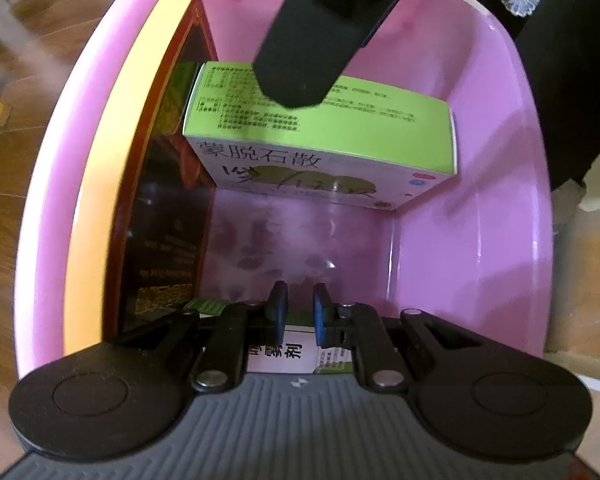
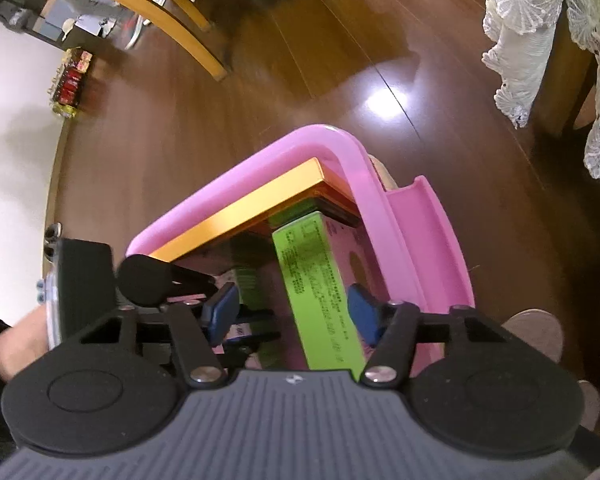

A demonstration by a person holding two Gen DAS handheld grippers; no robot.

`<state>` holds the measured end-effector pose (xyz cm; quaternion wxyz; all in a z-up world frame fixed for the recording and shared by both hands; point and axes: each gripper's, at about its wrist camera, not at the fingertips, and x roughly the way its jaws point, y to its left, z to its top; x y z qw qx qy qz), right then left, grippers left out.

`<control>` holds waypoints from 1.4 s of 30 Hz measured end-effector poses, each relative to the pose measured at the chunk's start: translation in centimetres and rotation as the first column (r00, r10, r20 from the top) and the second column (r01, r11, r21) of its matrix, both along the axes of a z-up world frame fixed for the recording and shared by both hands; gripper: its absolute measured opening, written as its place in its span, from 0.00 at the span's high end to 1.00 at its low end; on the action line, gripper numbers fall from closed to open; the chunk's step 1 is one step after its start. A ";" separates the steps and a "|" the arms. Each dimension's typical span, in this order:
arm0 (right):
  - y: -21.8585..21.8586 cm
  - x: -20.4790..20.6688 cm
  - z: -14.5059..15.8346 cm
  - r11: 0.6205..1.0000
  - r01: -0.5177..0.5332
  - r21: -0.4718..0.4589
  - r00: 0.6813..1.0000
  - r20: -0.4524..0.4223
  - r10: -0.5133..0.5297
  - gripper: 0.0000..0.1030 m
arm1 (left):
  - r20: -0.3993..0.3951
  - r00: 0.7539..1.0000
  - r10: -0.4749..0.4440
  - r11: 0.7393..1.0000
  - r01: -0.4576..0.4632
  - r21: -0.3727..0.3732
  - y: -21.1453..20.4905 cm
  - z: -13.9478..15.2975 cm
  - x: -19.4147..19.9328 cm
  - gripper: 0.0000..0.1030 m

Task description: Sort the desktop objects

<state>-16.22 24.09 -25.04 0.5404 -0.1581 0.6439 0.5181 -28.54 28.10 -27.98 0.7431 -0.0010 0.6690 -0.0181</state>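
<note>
A pink plastic bin (image 1: pixel 480 184) holds a tall dark box with an orange edge (image 1: pixel 112 184) standing against its left wall. A green-and-white medicine box (image 1: pixel 340 136) sits tilted in the middle of the bin. One black finger (image 1: pixel 300 60) of my right gripper crosses its green top face. In the right wrist view the green box (image 2: pixel 320 280) lies between the spread pads of my right gripper (image 2: pixel 292 314); the left pad stands apart from it. My left gripper (image 1: pixel 300 312) is low in the bin, pads nearly together, nothing between them. A white spray box (image 1: pixel 284 350) lies under it.
The bin (image 2: pixel 380 208) stands over a brown wooden floor (image 2: pixel 220 120). Wooden chair legs (image 2: pixel 204 56) are at the back left, a lace-edged cloth (image 2: pixel 540 40) hangs at the right. A person's hand (image 2: pixel 16 340) holds the left gripper at the left edge.
</note>
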 end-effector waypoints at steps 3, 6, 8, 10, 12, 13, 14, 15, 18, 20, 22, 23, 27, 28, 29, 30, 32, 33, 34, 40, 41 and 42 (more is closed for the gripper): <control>-0.1 -0.2 -0.1 1.000 -0.009 -0.014 1.000 0.027 0.009 0.59 | -0.018 1.000 0.003 1.000 -0.003 -0.002 0.1 0.9 0.3 0.84; 0.0 -0.4 -0.2 0.999 -0.025 -0.020 0.999 0.047 0.026 0.60 | -0.040 0.999 -0.003 1.000 0.003 0.014 0.1 1.9 0.4 0.84; 0.0 -0.3 -0.2 0.999 -0.026 -0.023 0.999 0.047 0.027 0.60 | -0.048 0.999 -0.007 1.000 0.008 0.024 0.2 2.5 0.1 0.84; 0.0 -0.3 -0.2 0.999 -0.026 -0.024 0.999 0.046 0.027 0.60 | -0.049 0.999 -0.010 1.000 0.011 0.026 0.7 2.6 -0.4 0.84; 0.1 -0.3 0.0 0.999 -0.026 -0.025 0.999 0.043 0.027 0.60 | -0.048 0.999 -0.010 1.000 0.011 0.024 0.6 2.6 -0.9 0.84; 0.1 -0.3 -0.1 0.999 -0.027 -0.025 0.999 0.043 0.028 0.60 | -0.049 0.999 -0.008 1.000 0.009 0.024 0.8 2.7 -1.1 0.84; 0.1 -0.3 -0.1 0.999 -0.027 -0.026 0.999 0.042 0.029 0.60 | -0.051 0.999 -0.007 1.000 0.009 0.026 1.2 3.4 -1.5 0.84; 0.1 -0.2 0.0 0.999 -0.027 -0.026 0.999 0.040 0.028 0.60 | -0.053 0.999 -0.007 1.000 0.009 0.030 1.2 3.5 -1.6 0.84; 0.1 -0.2 0.0 0.999 -0.021 -0.027 0.999 0.034 0.022 0.60 | -0.062 0.998 0.002 0.999 0.001 0.041 0.9 3.6 -2.3 0.84; 0.1 -0.2 0.1 0.999 -0.020 -0.028 0.999 0.036 0.021 0.60 | -0.083 0.997 0.010 0.999 -0.006 0.047 0.7 2.5 -2.7 0.84; 0.1 -0.3 0.1 0.999 -0.018 -0.027 0.999 0.033 0.019 0.59 | -0.111 0.994 0.011 0.999 -0.005 0.054 0.7 1.4 -3.2 0.83; 0.1 -0.3 0.2 1.000 -0.017 -0.026 0.999 0.032 0.018 0.58 | -0.106 0.994 0.019 0.999 -0.014 0.052 0.8 1.4 -3.5 0.83; 0.3 -0.4 0.2 1.000 -0.024 -0.014 0.999 0.032 0.025 0.52 | -0.091 0.994 0.052 0.997 -0.047 0.056 0.9 1.5 -3.9 0.82; 0.3 -0.4 0.3 1.000 -0.027 -0.006 0.999 0.031 0.027 0.50 | -0.088 0.995 0.052 0.997 -0.047 0.060 0.8 1.6 -3.9 0.82; 0.3 -0.4 0.4 1.000 -0.030 0.001 0.999 0.030 0.030 0.47 | -0.084 0.995 0.052 0.997 -0.047 0.063 0.7 1.6 -3.9 0.82; 0.2 -0.5 0.5 0.999 -0.031 0.005 0.999 0.029 0.031 0.46 | -0.080 0.995 0.054 0.997 -0.049 0.063 0.7 1.7 -3.9 0.82; 0.2 -0.5 0.6 0.999 -0.035 0.012 0.999 0.026 0.034 0.44 | -0.067 0.996 0.061 0.996 -0.056 0.069 0.5 2.1 -3.8 0.82; 0.1 -0.5 0.6 0.999 -0.037 0.014 0.999 0.024 0.037 0.43 | -0.059 0.996 0.065 0.996 -0.061 0.071 0.5 2.3 -3.7 0.82; 0.1 -0.6 0.7 0.999 -0.041 0.017 0.999 0.026 0.041 0.43 | -0.050 0.996 0.072 0.995 -0.068 0.070 0.4 2.6 -3.7 0.82; -0.4 -1.0 1.7 0.997 -0.064 0.051 0.997 0.052 0.062 0.34 | 0.011 0.991 0.135 0.988 -0.135 0.077 -0.5 3.6 -3.8 0.70; -0.5 -1.1 2.0 0.996 -0.069 0.057 0.996 0.062 0.065 0.32 | 0.020 0.988 0.151 0.985 -0.152 0.078 -0.6 3.9 -3.9 0.66; -0.6 -1.3 2.2 0.995 -0.073 0.064 0.995 0.072 0.069 0.30 | 0.029 0.986 0.166 0.983 -0.168 0.079 -0.6 4.2 -4.1 0.66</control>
